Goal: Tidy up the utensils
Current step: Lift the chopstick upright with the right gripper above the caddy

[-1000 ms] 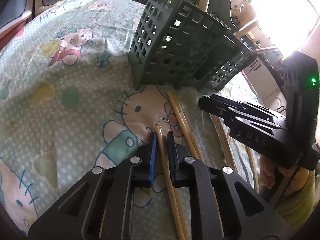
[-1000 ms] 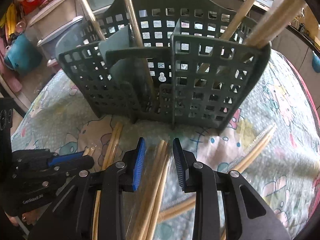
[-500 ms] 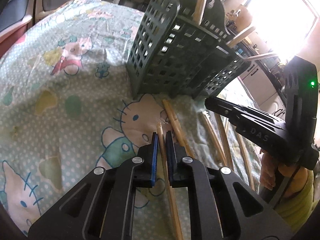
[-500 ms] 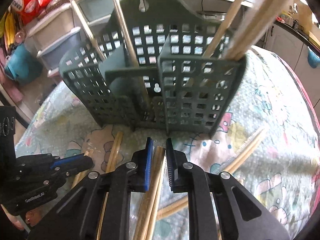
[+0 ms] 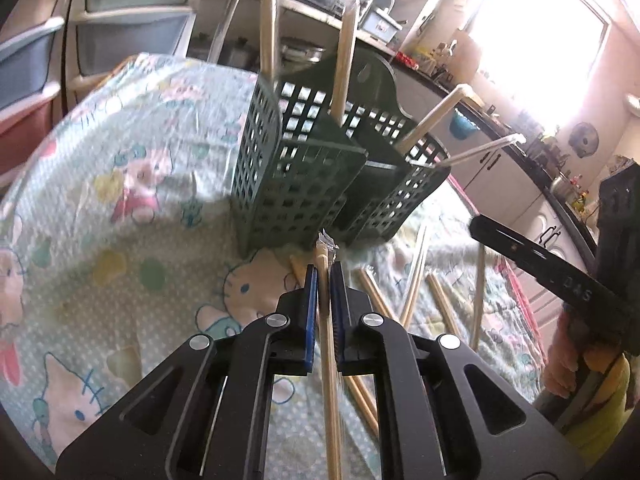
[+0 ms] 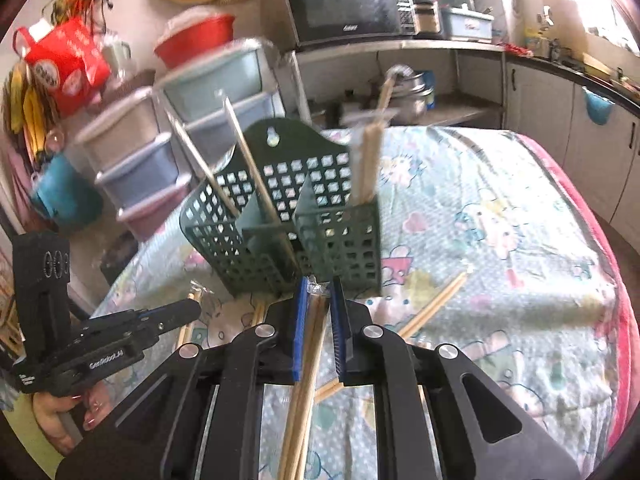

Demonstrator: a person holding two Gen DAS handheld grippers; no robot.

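Dark green perforated plastic utensil caddy (image 5: 304,184) standing upright on the cartoon-print cloth, wrapped wooden chopsticks (image 5: 347,68) leaning out of its compartments, one pale wooden chopstick (image 5: 329,356) raised off the cloth, a wrapped pair (image 6: 308,364) lifted too, loose chopsticks (image 5: 416,280) scattered flat beside the caddy

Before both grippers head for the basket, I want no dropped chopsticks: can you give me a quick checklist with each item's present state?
1. Left gripper shut on its wrapped chopstick: ok.
2. Right gripper shut on its chopstick pack: ok.
3. Both loads lifted off the tablecloth: ok.
4. Basket upright: ok.
5. Room left in a compartment: ok, though chopsticks already lean in several.
6. Grip firm enough for tilting: cannot tell.
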